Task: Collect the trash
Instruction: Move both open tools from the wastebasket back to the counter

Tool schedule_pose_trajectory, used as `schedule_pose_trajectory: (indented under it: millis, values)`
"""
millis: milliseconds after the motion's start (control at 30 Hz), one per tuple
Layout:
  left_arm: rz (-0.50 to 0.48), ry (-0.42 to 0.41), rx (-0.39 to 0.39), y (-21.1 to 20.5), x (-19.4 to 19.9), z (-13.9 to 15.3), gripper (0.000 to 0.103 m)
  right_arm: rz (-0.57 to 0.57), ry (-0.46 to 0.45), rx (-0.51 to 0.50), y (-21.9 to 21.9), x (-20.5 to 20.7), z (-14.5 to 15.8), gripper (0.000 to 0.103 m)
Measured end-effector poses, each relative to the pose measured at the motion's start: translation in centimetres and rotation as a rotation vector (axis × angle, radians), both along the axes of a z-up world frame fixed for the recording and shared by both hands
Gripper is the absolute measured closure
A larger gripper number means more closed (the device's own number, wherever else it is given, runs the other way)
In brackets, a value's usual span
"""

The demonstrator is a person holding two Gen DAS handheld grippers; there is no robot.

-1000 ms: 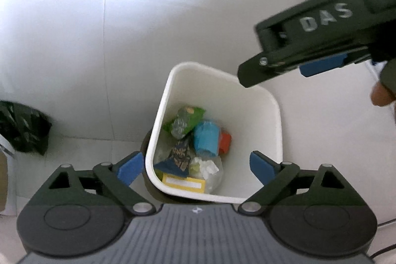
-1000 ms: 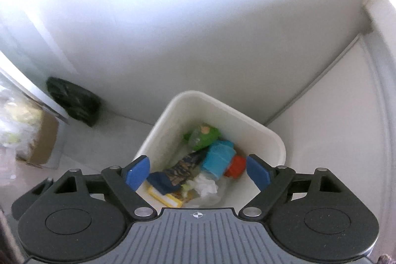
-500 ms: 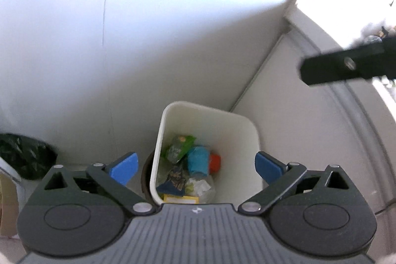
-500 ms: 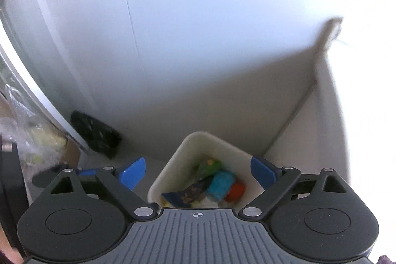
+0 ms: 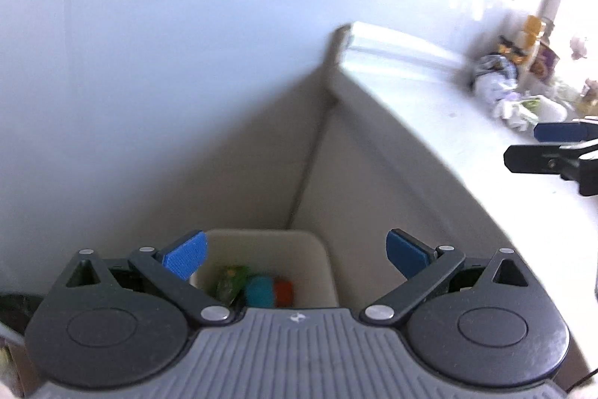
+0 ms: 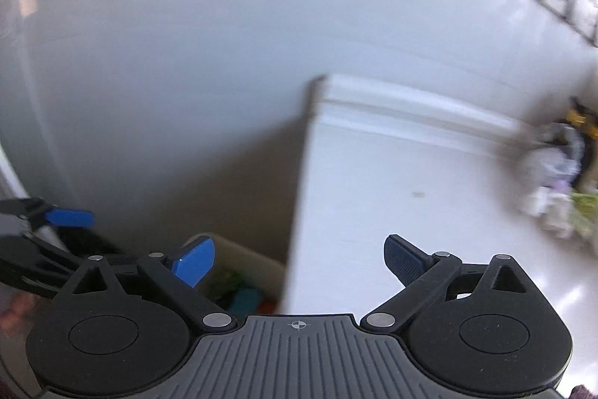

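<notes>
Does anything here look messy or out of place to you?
Yes: a jumbled heap of wrappers and crumpled paper sits at the far end of the white counter, against the wall. It is too blurred to identify pieces. The white bin below holds its trash tidily.

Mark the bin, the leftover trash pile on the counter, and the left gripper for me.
bin [image 5: 321, 260]: left wrist view, inner right wall.
trash pile [image 5: 497, 81]: left wrist view, crumpled pale wrapper.
left gripper [image 5: 295, 249]: left wrist view, midway between the open blue fingertips.
</notes>
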State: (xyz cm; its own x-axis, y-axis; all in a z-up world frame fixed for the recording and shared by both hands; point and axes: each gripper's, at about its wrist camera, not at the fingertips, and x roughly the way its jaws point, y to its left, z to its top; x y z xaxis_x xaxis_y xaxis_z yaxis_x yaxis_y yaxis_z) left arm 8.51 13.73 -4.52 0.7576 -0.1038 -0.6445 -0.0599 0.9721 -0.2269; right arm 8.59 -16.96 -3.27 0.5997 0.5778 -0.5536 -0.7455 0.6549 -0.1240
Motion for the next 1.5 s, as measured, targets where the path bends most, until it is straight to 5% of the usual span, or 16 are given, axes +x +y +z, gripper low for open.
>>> schedule_pose_trajectory:
  millis: [700, 1500]
  values:
    - [-0.265, -0.078, 0.128, -12.5, 7.6, 3.5, 0.001, -0.262, 0.004, 0.057, -12.4, 8.6, -2.8, 0.001]
    - [-0.46, -0.035, 0.256, -21.6, 15.6, 0.4, 0.001, -0.508, 0.07, 0.071, -20.5, 18.7, -6.0, 0.0]
